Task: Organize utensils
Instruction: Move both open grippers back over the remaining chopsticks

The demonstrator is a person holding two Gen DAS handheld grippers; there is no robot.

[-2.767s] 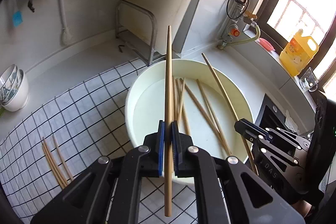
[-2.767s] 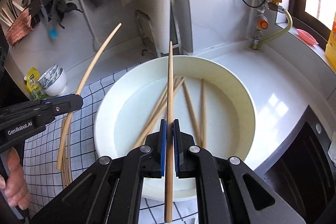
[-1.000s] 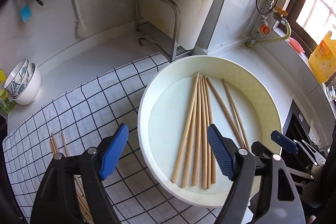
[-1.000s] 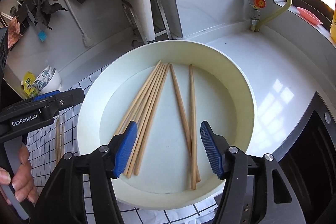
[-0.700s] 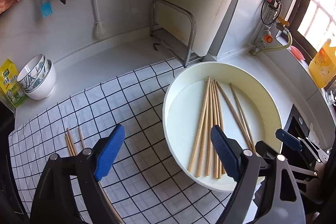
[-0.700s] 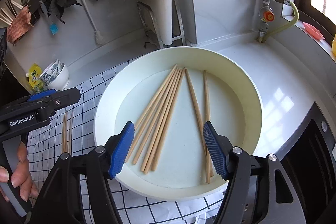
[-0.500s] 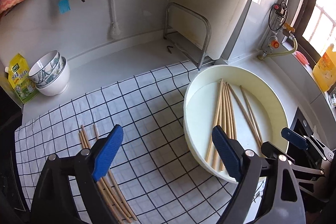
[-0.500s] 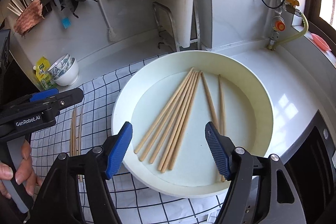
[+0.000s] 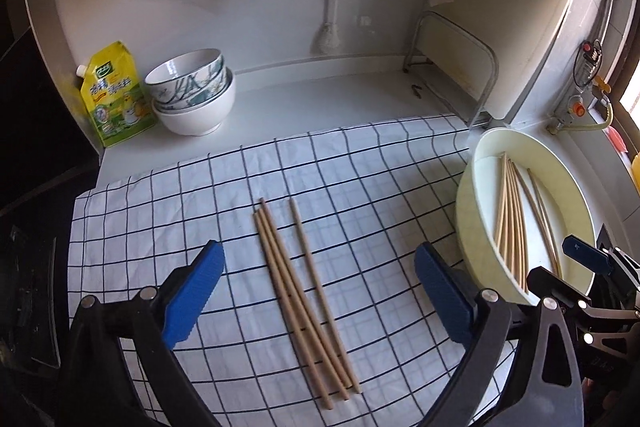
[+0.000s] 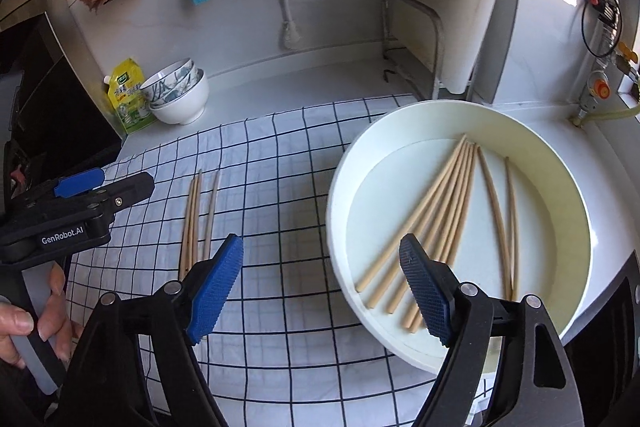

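My left gripper (image 9: 318, 293) had let go of its stick and swung away from the round cream-white plastic basin (image 9: 466, 211); its blue-padded jaws were opening wide with nothing between them, and it now hung over the three loose wooden chopsticks (image 9: 304, 301) lying side by side on the white black-gridded cloth (image 9: 160, 195), well left of the basin. My right gripper (image 10: 322, 283), its jaws likewise opening and empty, had drifted the same way and straddled the basin's left rim, one pad over the cloth and one over the bowl. The seven chopsticks in the basin (image 10: 440, 219) lay flat, five fanned together and two apart toward its right wall. I judged both last deliveries finished, with three sticks left to fetch. The stacked white patterned bowls (image 9: 192, 95) stood far beyond the basin's left side, untouched.
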